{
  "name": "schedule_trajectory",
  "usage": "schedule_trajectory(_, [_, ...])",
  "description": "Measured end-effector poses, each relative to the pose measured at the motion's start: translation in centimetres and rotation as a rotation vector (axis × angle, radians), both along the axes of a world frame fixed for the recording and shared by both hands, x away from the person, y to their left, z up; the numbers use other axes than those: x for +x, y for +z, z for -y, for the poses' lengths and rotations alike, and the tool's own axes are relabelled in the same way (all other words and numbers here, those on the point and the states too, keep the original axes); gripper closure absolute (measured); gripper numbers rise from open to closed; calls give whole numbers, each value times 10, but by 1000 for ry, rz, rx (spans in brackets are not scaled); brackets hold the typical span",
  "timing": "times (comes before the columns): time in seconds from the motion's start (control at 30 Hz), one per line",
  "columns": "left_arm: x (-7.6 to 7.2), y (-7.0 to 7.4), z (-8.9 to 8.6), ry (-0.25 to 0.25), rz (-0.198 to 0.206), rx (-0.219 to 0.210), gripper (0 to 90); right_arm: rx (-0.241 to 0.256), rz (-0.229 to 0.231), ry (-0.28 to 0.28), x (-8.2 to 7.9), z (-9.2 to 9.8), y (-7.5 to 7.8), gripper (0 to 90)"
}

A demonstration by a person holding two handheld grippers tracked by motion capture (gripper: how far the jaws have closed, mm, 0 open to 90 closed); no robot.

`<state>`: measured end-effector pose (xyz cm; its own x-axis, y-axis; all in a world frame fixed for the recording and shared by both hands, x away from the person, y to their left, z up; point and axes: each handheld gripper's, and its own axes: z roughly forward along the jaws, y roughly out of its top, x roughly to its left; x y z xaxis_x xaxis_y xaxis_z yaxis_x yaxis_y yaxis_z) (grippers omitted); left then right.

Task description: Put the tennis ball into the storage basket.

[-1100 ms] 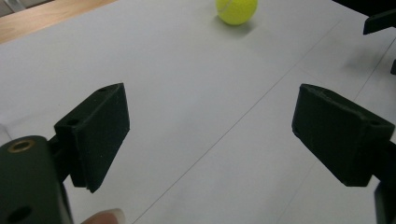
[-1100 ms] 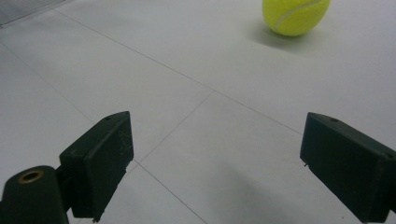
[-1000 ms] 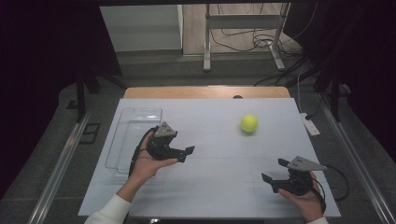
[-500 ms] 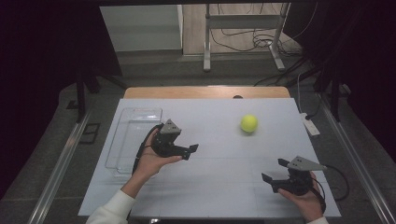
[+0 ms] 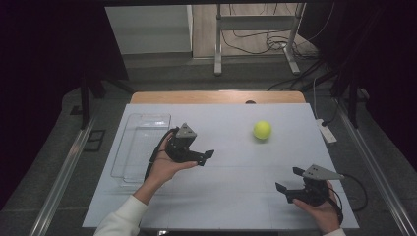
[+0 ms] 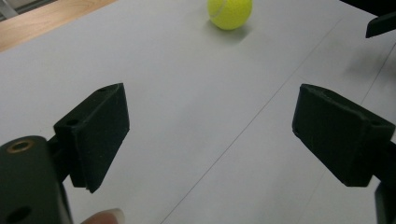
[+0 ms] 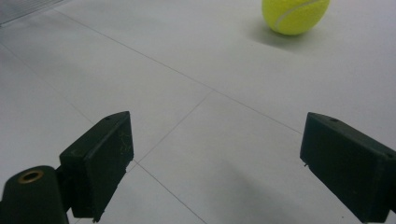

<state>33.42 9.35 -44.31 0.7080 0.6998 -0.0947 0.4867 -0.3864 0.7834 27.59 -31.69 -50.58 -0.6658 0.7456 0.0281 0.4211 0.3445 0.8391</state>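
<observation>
Looking down from the high view: one white table [image 5: 231,196], one clear tray [image 5: 140,142] behind the left gripper [image 5: 205,158] — absent from both gripper views. One tennis ball [image 5: 262,130], well ahead of both sets of fingers, touching neither. Two grippers, left raised and angled toward the ball, right gripper [image 5: 289,179] low near the table edge — jaws wide apart, empty.

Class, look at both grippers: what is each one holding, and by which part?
Nothing is held. The left gripper and right gripper are both open and empty; the ball lies apart on the table.
</observation>
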Motion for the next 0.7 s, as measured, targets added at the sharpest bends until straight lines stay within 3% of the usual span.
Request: schedule_trajectory(0.7, [13,0,11,-8,-8,14,123,-2,-3,-1,0,0,0,99])
